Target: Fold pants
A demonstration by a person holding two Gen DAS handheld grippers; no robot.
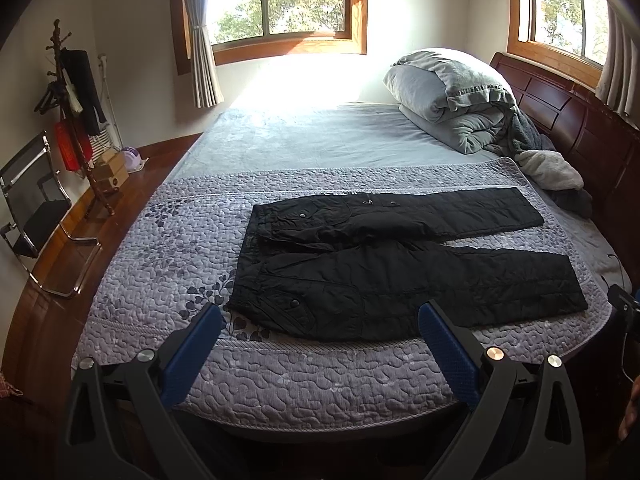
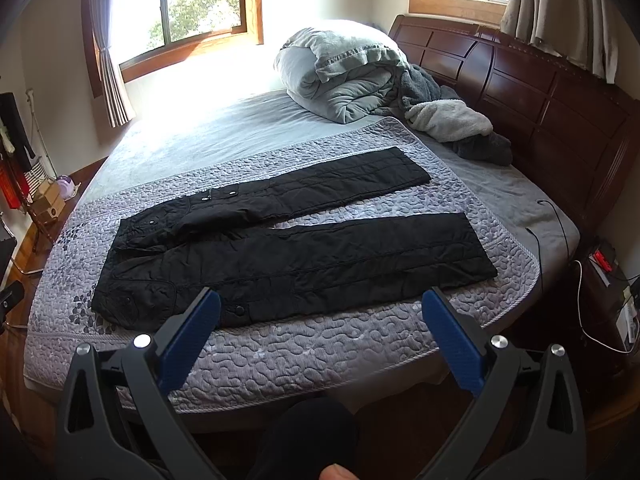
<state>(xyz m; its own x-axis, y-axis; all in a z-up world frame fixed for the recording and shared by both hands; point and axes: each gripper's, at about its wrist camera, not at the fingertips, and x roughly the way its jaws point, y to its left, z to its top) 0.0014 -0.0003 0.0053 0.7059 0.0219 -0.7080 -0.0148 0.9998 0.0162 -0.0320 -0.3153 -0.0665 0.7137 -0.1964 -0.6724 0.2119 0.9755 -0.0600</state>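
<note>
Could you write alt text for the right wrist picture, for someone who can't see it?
Black pants lie spread flat on a quilted lavender bedspread, waistband to the left, two legs stretching right. The right gripper frames them from below, its blue-padded fingers wide open, holding nothing. Behind are a rolled grey duvet, a dark wooden headboard and sunlit windows.

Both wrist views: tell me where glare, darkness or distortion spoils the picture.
Left wrist view: sunlight from the window blows out the wall and the far part of the bed; fisheye bends the bed edge; corners are black. Right wrist view: the same glare washes the sheet under the window; the pants read as near-flat black, with seams and snaps faint.
</note>
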